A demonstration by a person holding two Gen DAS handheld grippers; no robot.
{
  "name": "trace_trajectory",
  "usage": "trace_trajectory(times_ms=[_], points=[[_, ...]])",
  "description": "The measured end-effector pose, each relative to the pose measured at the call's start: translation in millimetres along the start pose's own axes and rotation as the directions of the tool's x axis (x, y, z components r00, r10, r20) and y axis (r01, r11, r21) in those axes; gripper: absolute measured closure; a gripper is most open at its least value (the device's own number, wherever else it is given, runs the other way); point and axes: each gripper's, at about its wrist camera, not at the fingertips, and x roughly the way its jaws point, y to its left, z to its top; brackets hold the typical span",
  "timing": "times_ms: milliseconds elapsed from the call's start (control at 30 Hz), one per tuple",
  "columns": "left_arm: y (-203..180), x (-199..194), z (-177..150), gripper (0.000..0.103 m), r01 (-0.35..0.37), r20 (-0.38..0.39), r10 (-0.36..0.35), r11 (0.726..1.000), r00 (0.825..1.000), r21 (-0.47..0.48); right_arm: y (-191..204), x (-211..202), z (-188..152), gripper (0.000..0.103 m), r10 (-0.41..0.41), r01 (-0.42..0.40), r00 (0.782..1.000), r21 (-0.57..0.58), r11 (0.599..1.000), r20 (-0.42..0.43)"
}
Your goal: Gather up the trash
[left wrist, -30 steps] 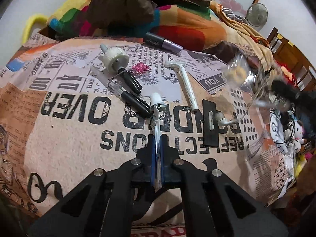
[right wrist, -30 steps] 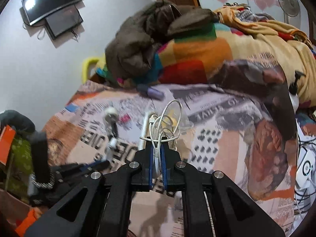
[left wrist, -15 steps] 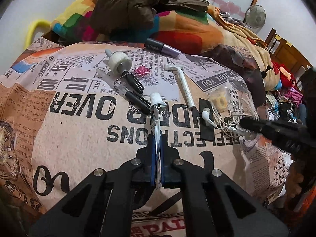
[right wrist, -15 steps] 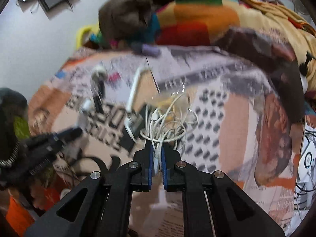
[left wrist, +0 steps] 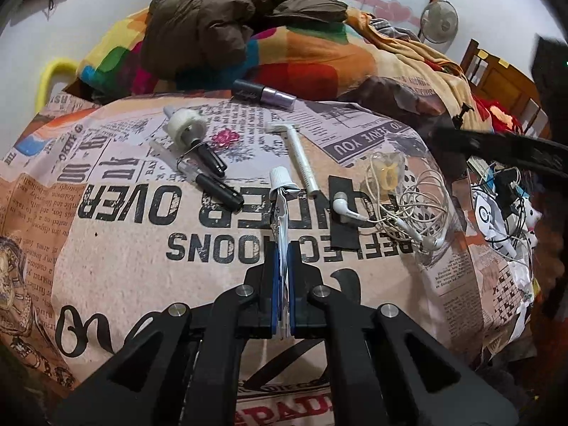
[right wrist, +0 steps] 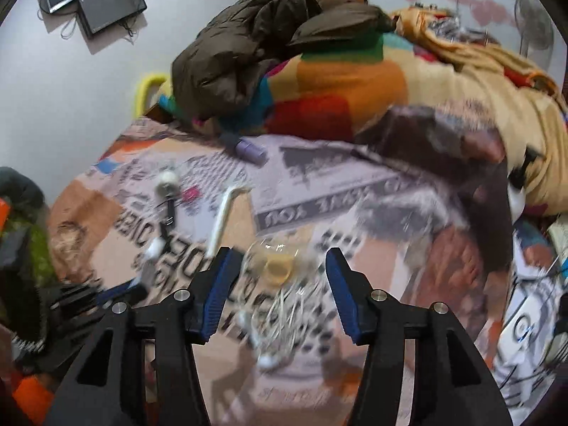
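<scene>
Our left tool (left wrist: 282,248) pinches the squeezed tube (left wrist: 280,198) by its flat end, and we should lift it straight up. Our right tool (right wrist: 277,277) hangs spread above the earphones (left wrist: 408,209) on the bed (left wrist: 124,255). Beyond, pens (left wrist: 216,186) and a razor (left wrist: 298,156) crowd the middle; the right edge is close.

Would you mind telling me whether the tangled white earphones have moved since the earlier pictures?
Yes. The earphones, earlier pinched in the right gripper, now lie on the printed sheet, right of the black strip; that gripper stands open.
</scene>
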Motion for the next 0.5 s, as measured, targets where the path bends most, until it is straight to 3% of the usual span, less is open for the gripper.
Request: trace_trajectory(times_ms=[167, 300, 333, 400, 467, 500], points=[[-7, 5, 0, 0.100, -0.011, -0.001, 0.011, 0.999, 1.000, 0.030, -7, 39, -3, 0.053, -0.013, 0.014, 0.995, 0.008, 1.000, -0.101], [-9, 9, -2, 0.100, -0.011, -0.009, 0.011, 0.999, 1.000, 0.038, -7, 50, -11, 0.055, 0.023, -0.022, 0.994, 0.013, 1.000, -0.105], [-9, 11, -3, 0.100, -0.010, -0.012, 0.011, 0.999, 1.000, 0.037, -6, 50, -12, 0.059, 0.024, -0.023, 0.995, 0.011, 1.000, -0.099], [-9, 15, -3, 0.100, -0.005, -0.023, 0.006, 0.999, 1.000, 0.032, -5, 51, -12, 0.078, 0.019, -0.018, 0.995, 0.007, 1.000, -0.094], [-10, 17, -4, 0.100, -0.004, -0.028, 0.005, 1.000, 1.000, 0.030, -5, 51, -12, 0.083, 0.031, -0.030, 0.996, 0.014, 0.999, -0.084], [-10, 18, -5, 0.100, -0.005, -0.029, 0.006, 1.000, 1.000, 0.031, -5, 51, -11, 0.091, 0.034, -0.033, 0.996, 0.014, 0.999, -0.078]])
